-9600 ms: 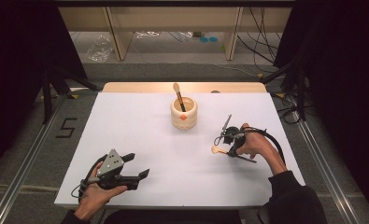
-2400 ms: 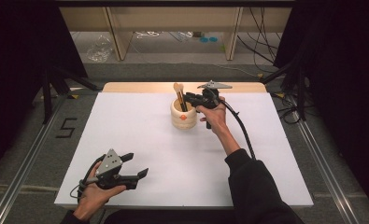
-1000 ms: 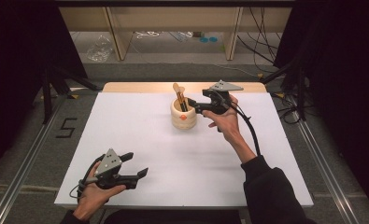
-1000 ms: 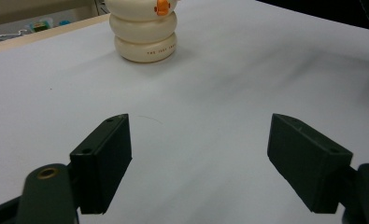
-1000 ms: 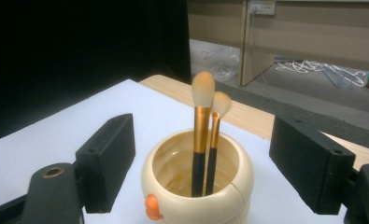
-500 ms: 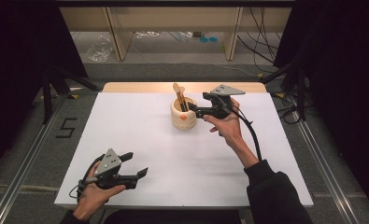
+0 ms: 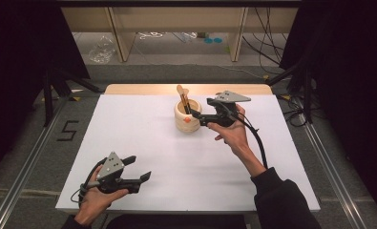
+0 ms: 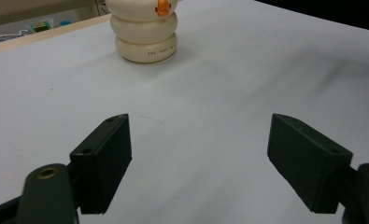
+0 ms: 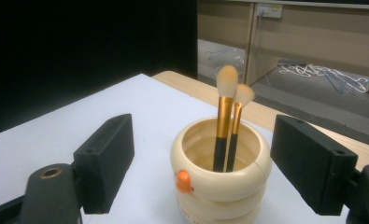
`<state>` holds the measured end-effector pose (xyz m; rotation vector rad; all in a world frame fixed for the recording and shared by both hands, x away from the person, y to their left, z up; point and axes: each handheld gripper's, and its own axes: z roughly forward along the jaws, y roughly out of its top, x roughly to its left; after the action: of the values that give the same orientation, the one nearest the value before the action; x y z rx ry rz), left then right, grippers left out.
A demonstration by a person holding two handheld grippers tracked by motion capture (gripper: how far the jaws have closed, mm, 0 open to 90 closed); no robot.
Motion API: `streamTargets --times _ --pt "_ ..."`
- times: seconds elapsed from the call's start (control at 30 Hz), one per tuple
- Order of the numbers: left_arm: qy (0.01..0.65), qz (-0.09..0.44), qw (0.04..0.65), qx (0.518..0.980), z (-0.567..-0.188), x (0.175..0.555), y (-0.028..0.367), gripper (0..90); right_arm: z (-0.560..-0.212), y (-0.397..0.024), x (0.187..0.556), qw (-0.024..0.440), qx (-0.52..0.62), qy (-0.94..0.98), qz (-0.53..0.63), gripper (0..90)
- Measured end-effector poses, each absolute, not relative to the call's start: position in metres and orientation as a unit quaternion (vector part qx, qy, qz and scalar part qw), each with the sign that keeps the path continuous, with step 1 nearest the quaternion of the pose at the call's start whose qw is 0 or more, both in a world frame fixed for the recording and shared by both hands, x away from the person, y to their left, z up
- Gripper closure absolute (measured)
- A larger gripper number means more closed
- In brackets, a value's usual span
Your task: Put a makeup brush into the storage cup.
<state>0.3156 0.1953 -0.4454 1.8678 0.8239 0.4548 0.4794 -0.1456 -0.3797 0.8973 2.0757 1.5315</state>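
Cream-coloured and ribbed like stacked rings, the holder (image 7: 187, 117) stands on the white desk (image 7: 129, 124) toward its far edge, an orange knob on its side. Two makeup brushes (image 9: 226, 123) with gold ferrules and dark handles stand upright in it, bristles up, leaning side by side against the far wall. The right claw (image 7: 195, 116) sits just beside the holder's right flank, jaws spread wide and gripping nothing; in the right gripper view the holder stands between the jaws without touching either. The left claw (image 7: 138, 168) rests near the front edge of the desk, well apart from the holder, jaws also wide and empty. Judging from this, both brushes are stowed and the placing step looks finished. The next move likely calls for drawing the right claw straight back and clear of the rim, so the holder isn't nudged or tipped.
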Motion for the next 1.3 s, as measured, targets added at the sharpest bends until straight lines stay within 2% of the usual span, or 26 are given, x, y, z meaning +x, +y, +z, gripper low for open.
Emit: streamTargets --times 1.3 --pt "0.35 0.189 0.502 0.767 -0.446 0.316 0.196 21.5 -0.392 -0.162 0.451 0.19 0.33 0.748 0.544 18.2"
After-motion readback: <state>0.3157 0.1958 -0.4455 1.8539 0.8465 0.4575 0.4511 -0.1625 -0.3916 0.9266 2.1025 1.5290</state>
